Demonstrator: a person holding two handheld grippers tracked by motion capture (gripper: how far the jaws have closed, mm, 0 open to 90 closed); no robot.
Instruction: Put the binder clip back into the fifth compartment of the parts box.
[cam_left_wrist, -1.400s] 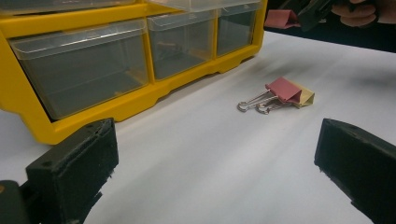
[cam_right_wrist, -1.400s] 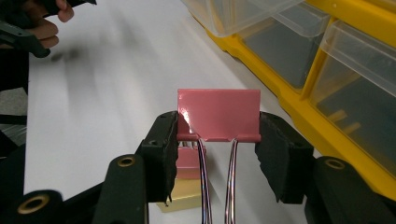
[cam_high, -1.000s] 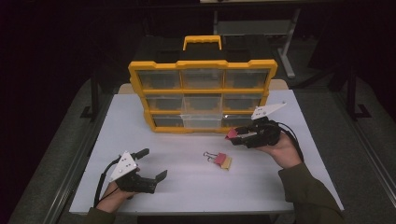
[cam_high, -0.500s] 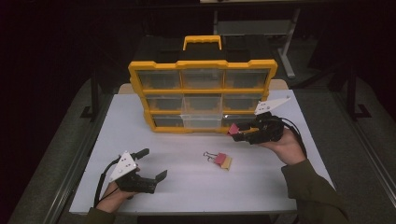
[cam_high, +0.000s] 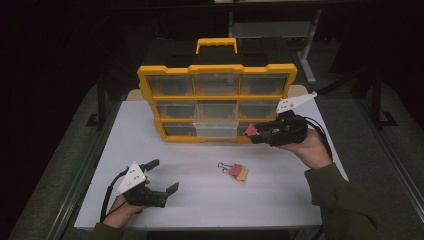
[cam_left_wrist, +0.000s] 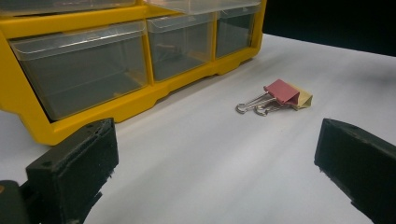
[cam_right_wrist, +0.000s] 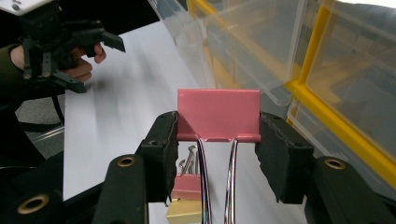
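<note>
My right gripper is shut on a pink binder clip, held above the table just in front of the lower right drawer of the yellow organizer. In the right gripper view the pink binder clip sits squarely between the pads, its wire handles pointing back toward the camera. A second pink clip and a yellow clip lie together on the white table. My left gripper rests open at the front left, with nothing between its fingers.
The organizer stands upright at the back of the table, with clear drawers in three rows. Its bottom middle drawer sticks out a little. In the left gripper view the two loose clips lie ahead and to the right of the organizer.
My right gripper has risen with the pink clip and drawn closer to the organizer's lower right drawer. The left gripper and the loose clips have stayed put.
</note>
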